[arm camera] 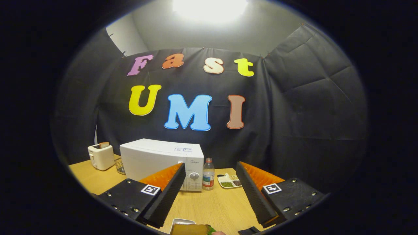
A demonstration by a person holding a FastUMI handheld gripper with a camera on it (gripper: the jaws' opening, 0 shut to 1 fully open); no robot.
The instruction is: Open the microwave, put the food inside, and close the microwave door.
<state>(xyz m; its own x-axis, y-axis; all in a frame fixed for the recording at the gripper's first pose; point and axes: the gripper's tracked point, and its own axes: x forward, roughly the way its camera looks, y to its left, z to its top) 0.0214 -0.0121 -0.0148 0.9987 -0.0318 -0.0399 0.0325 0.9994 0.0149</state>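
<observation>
A light wooden table (209, 205) carries everything here. The biggest thing on it is the white microwave (156, 161), standing well beyond the fingers with its door closed and its dial panel toward the bottle. To its far side sits a white toaster (100, 157) with a slice of bread (104, 144) poking up, and a small wire rack (120, 165) between the two. The gripper (209, 195) holds its fingers spread wide, gripping nothing. Beside the microwave stands a clear plastic bottle (208, 174), then a small divided dish (229, 181) of grains. Closest, between the fingers, lies what may be a sandwich (191, 229) on a white plate (180, 222), partly cut off.
</observation>
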